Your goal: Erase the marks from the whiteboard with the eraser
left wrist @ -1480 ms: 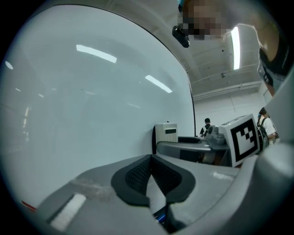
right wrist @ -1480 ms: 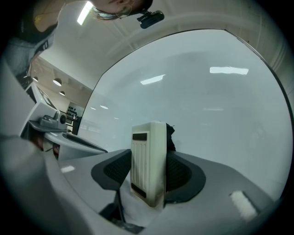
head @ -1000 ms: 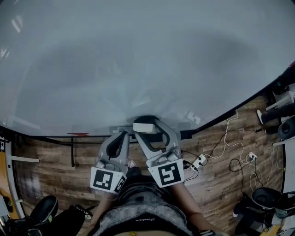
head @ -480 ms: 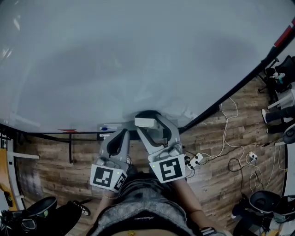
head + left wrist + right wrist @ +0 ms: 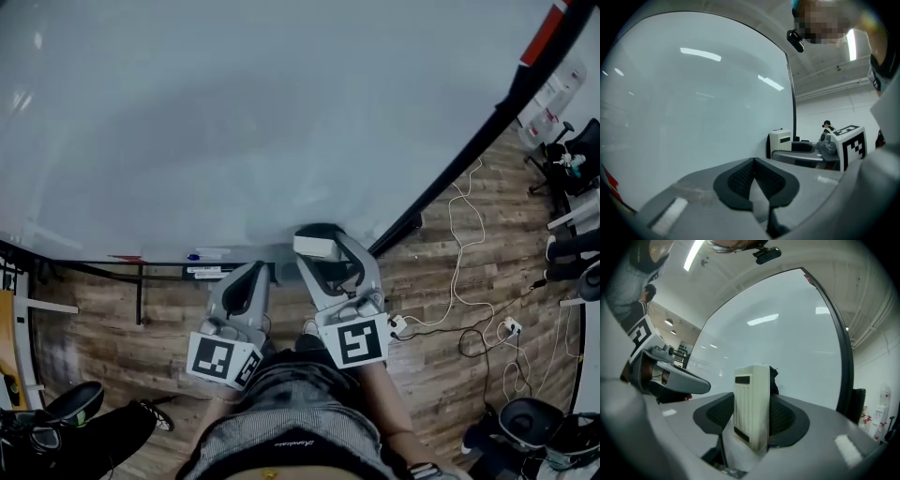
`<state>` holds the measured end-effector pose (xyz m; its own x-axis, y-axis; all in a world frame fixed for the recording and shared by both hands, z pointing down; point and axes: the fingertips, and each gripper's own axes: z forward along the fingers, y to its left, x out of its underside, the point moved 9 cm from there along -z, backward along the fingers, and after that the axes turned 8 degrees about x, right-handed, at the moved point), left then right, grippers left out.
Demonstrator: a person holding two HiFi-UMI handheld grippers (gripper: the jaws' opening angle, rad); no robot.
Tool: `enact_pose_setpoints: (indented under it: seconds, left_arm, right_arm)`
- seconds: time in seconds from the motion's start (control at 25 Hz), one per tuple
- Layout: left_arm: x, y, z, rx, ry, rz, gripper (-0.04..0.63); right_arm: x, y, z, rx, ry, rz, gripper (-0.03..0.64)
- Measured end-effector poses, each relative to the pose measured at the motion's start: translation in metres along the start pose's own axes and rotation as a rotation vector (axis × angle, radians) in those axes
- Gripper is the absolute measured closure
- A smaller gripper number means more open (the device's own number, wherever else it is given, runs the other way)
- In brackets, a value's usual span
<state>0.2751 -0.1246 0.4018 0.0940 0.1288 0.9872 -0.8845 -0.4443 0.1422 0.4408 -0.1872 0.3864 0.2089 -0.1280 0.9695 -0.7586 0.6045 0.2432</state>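
The whiteboard fills the upper head view, and I see no marks on it. My right gripper is shut on a white block eraser, held by the board's lower edge near its right corner. In the right gripper view the eraser stands upright between the dark pads. My left gripper hangs just left of it, shut and empty, its pads meeting. From the left gripper view the eraser shows to the right against the board.
A ledge under the board holds a blue marker and a red one. The black board frame runs down to the right. White cables and a power strip lie on the wooden floor, with chair bases around.
Both grippers have drifted a little right along the board's lower edge, the eraser still held. The head view has turned, so the board's right frame now runs more steeply.
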Motion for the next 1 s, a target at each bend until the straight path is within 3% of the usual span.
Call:
enact_pose_setpoints:
  seconds: [0.2, 0.44, 1.0]
  left_arm:
    - [-0.001, -0.014, 0.004, 0.002, -0.02, 0.015, 0.592]
    - [-0.017, -0.025, 0.004, -0.015, -0.065, 0.112, 0.592]
    - [-0.031, -0.045, -0.006, -0.048, -0.075, 0.121, 0.592]
  right_arm:
    - [0.003, -0.009, -0.01, 0.006, 0.001, 0.026, 0.39]
    - [-0.01, -0.006, -0.012, -0.034, -0.064, 0.087, 0.39]
    - [-0.029, 0.005, -0.024, -0.108, -0.093, 0.092, 0.391]
